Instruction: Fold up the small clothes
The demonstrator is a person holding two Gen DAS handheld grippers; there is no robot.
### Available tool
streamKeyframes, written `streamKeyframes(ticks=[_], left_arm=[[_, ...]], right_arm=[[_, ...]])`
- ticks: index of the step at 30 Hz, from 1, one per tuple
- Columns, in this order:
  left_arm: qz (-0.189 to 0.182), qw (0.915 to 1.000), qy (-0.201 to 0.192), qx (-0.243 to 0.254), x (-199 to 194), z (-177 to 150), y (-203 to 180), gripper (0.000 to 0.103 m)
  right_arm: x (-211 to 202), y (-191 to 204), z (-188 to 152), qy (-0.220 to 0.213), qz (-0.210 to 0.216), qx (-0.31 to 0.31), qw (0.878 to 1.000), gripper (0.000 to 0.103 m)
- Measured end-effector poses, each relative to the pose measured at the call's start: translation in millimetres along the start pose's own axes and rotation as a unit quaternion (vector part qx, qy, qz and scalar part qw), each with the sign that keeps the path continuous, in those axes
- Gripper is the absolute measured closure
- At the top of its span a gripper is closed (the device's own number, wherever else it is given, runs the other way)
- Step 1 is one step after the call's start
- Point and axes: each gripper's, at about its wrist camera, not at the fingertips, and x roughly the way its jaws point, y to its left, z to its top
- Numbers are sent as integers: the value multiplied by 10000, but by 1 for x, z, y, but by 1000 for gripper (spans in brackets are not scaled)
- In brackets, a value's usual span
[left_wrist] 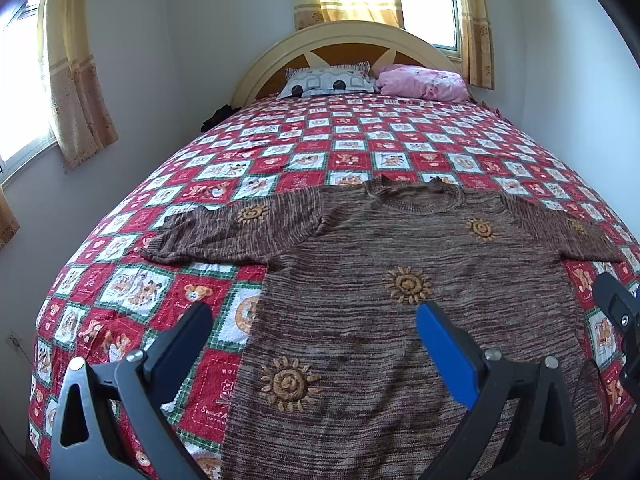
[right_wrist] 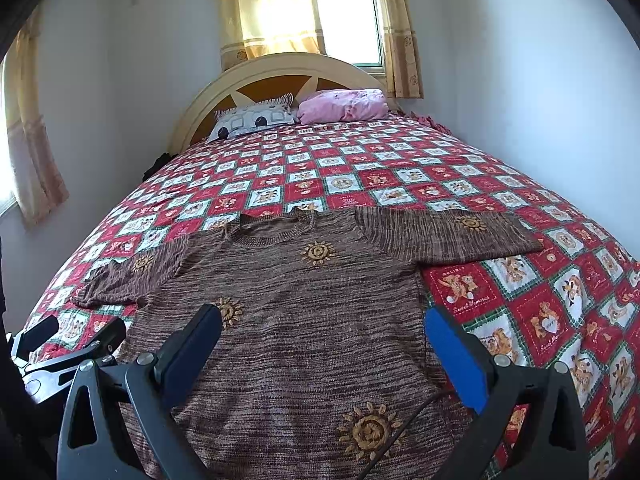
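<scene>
A brown knit short-sleeved top with orange sun motifs (left_wrist: 380,300) lies flat and spread out on the bed, neckline toward the headboard; it also shows in the right wrist view (right_wrist: 304,320). My left gripper (left_wrist: 314,320) is open and empty, hovering above the top's lower left part. My right gripper (right_wrist: 322,326) is open and empty above the top's lower right part. The right gripper's finger shows at the right edge of the left wrist view (left_wrist: 616,304); the left gripper shows at the left edge of the right wrist view (right_wrist: 68,344).
The bed has a red, white and green checked bear-print quilt (left_wrist: 320,148). A patterned pillow (left_wrist: 330,82) and a pink bundle (left_wrist: 424,82) lie by the cream headboard (left_wrist: 344,32). Walls flank the bed, with curtained windows (left_wrist: 68,80).
</scene>
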Motion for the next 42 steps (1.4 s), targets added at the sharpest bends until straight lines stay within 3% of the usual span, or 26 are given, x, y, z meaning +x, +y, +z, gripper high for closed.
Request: streamKeyframes(ticks=[15, 25, 30, 39, 40, 41, 42], left_arm=[[10, 10000, 56, 44, 4, 0, -6, 0], [-57, 9995, 236, 191, 40, 11, -17, 0], [-340, 9987, 388, 33, 72, 26, -12, 0], [22, 9995, 307, 53, 121, 44, -19, 0], [43, 9994, 353, 34, 126, 42, -19, 0], [57, 9992, 398, 10, 132, 39, -19, 0], [76, 9990, 438, -17, 135, 37, -18, 0]], right_arm=[[8, -9, -7, 82, -22, 4, 10000, 1], [35, -44, 9, -24, -506, -45, 9987, 1], [60, -91, 26, 144, -753, 164, 9969, 1], [90, -220, 62, 105, -1727, 518, 9836, 2], [89, -239, 64, 82, -1945, 660, 9787, 4], [88, -249, 65, 99, -2003, 760, 9767, 13], [89, -259, 66, 153, -2004, 875, 9757, 29]])
